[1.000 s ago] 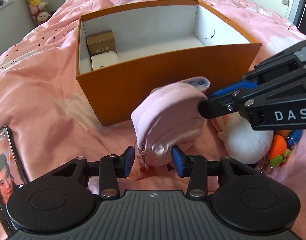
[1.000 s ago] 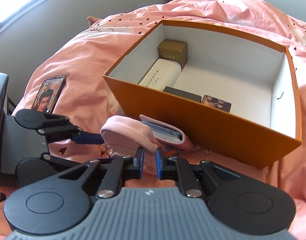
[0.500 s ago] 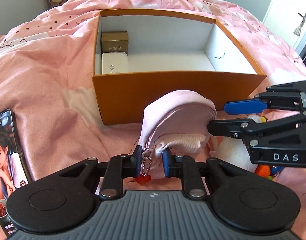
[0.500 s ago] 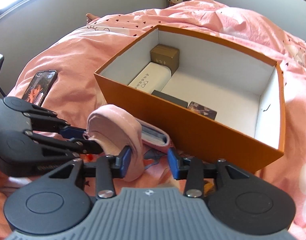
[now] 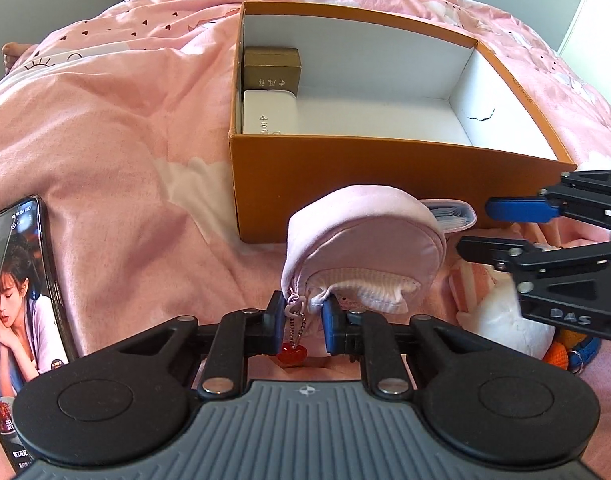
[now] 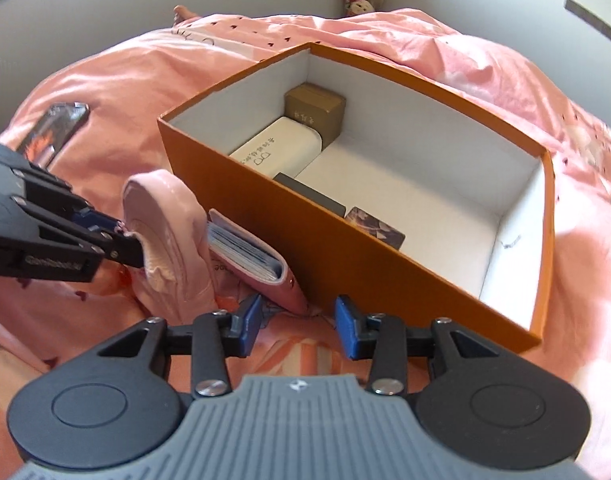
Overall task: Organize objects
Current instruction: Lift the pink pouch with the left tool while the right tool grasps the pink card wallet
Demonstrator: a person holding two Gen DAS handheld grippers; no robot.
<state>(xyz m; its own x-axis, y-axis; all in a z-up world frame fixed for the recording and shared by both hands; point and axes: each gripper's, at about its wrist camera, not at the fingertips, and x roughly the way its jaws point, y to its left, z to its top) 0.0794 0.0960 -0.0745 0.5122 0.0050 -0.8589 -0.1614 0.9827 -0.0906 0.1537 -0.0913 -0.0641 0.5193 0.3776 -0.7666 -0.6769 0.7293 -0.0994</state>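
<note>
Left gripper (image 5: 302, 317) fingers pinched on lower edge of soft pink zip pouch (image 5: 363, 244) beside red heart charm; pouch upright on pink bed quilt (image 5: 117, 152), just before open orange cardboard box (image 5: 385, 184). Right gripper (image 6: 297, 322) fingers apart, nothing between, just clear of pouch. Pink card wallet (image 6: 253, 264) against box's wall.

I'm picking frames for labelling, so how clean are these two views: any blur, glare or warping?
Left wrist view: sharp, strong fisheye bending the orange box rim, sunlight bright on the bedspread, phone screen readable. Right wrist view: softer, edges smeared, the phone there blurred with glare, window corner blown out.
</note>
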